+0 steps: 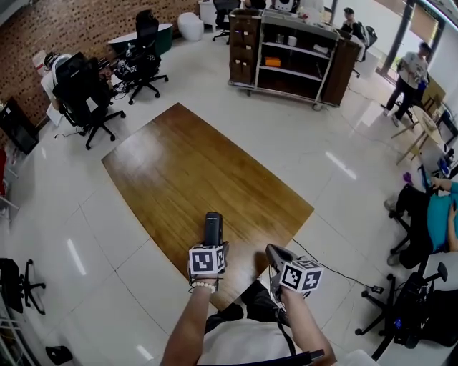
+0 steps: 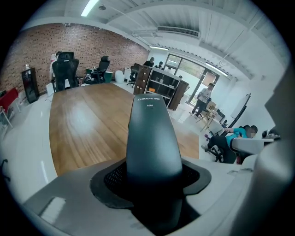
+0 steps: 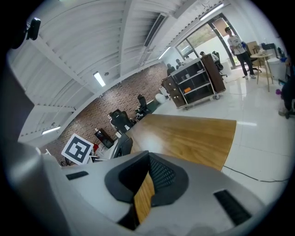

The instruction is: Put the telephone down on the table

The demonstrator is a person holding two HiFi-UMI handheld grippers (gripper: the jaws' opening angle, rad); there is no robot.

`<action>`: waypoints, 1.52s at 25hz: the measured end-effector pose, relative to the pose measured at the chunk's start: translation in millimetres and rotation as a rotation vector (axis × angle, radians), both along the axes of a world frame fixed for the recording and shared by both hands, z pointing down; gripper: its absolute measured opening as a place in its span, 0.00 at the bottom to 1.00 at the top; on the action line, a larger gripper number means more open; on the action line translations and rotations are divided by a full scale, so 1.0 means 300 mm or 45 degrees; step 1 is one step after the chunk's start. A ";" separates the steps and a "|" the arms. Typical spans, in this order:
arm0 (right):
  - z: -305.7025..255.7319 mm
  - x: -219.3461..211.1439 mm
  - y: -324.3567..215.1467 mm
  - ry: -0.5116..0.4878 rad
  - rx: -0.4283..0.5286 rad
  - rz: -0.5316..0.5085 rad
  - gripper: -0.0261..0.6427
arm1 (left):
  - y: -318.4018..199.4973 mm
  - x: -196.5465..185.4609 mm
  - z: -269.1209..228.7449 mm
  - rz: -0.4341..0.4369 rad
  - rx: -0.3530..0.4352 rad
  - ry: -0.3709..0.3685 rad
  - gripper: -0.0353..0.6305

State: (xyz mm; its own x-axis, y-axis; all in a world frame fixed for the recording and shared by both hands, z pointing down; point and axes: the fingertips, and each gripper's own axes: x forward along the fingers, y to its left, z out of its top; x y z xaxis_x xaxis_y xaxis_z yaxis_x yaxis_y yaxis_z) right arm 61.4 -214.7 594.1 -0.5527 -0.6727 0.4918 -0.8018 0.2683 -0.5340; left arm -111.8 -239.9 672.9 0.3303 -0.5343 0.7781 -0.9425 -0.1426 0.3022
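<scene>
In the left gripper (image 1: 212, 243), lower centre of the head view, a dark phone (image 1: 213, 227): lower end clamped between the jaws, upper end sticking out past them toward the top of the frame. Held over the near corner of the wooden table (image 1: 193, 164), clear of the wood, not yet set down. Same grip in the left gripper view: left gripper (image 2: 154, 179) with jaws kept partway apart by the phone (image 2: 153, 138), pads pressed on both its flanks, handset filling the middle of the frame, small white print near its far end, table (image 2: 83, 124) stretching away at the left behind it. Just to the right in the head view, the right gripper (image 1: 275, 254), over the table's near edge, beside the left one but not touching it. In the right gripper view, right gripper (image 3: 146, 184) empty: jaws drawn together, meeting at the tips, only a thin sliver of wood visible between them lower down, table (image 3: 193, 133) spread across the centre right. A bead bracelet (image 1: 203, 286) on the left wrist. Further off: black office chairs (image 1: 86, 93) at upper left before a brick wall (image 1: 79, 21), a dark shelf cart (image 1: 290, 53) at top centre, a standing person (image 1: 410, 75) at upper right, a cable (image 1: 336, 271) on the pale floor (image 1: 358, 186) at lower right.
</scene>
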 end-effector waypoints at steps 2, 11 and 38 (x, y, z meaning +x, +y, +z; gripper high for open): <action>0.003 -0.005 -0.031 -0.007 -0.006 -0.019 0.06 | -0.025 0.005 0.027 -0.016 -0.023 0.003 0.48; 0.058 0.014 -0.158 -0.007 -0.071 -0.084 0.06 | -0.127 0.031 0.168 -0.100 -0.120 0.013 0.48; 0.195 -0.022 -0.321 -0.090 -0.225 -0.155 0.06 | -0.175 0.077 0.328 -0.029 -0.399 -0.219 0.50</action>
State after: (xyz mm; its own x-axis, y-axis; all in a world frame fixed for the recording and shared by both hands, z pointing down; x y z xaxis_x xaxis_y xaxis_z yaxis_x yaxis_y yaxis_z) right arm 54.8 -310.8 652.6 -0.6620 -0.5055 0.5534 -0.7281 0.2582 -0.6350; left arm -88.6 -292.5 771.3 0.1705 -0.2664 0.9487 -0.9854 -0.0461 0.1642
